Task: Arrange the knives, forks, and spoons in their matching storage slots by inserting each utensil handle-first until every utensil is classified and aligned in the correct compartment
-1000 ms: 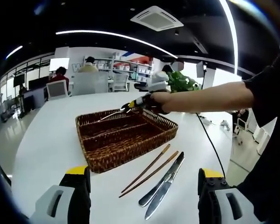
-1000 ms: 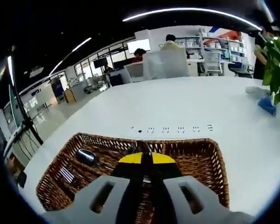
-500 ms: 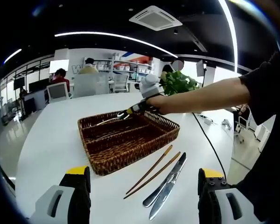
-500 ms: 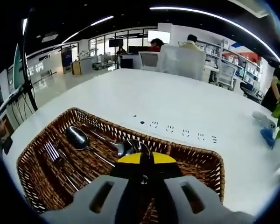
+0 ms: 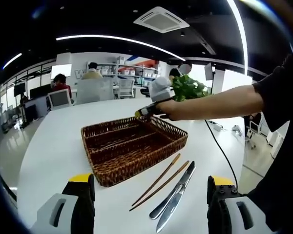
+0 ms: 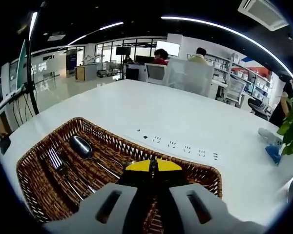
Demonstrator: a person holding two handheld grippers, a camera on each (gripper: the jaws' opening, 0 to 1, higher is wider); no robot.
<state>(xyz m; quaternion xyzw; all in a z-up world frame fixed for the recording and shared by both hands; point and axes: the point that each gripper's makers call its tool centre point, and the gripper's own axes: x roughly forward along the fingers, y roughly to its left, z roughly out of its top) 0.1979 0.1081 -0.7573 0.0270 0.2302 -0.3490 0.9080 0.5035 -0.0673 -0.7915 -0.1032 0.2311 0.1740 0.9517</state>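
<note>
A brown wicker basket (image 5: 136, 166) with lengthwise dividers sits mid-table. In the right gripper view the basket (image 6: 88, 123) holds a spoon (image 6: 81, 146) and a fork (image 6: 55, 160) in its left slots. My right gripper (image 6: 154, 165) is shut over the basket's near end, and I see nothing between its tips. In the left gripper view the right gripper (image 5: 145, 110) hovers above the basket's far rim. Two knives (image 5: 177, 195) and a pair of brown chopsticks (image 5: 159, 179) lie on the table right of the basket. My left gripper (image 5: 150, 181) is open, low and short of them.
A person's arm (image 5: 219, 102) reaches in from the right, with a black cable (image 5: 224, 157) trailing below it. A green plant (image 5: 188, 87) stands at the table's far edge, next to a blue object (image 6: 273, 152). Chairs and people fill the background.
The right gripper has lifted up and away from the basket's far compartment. The spoon that stuck out from its tips no longer shows there. The left gripper has barely moved.
</note>
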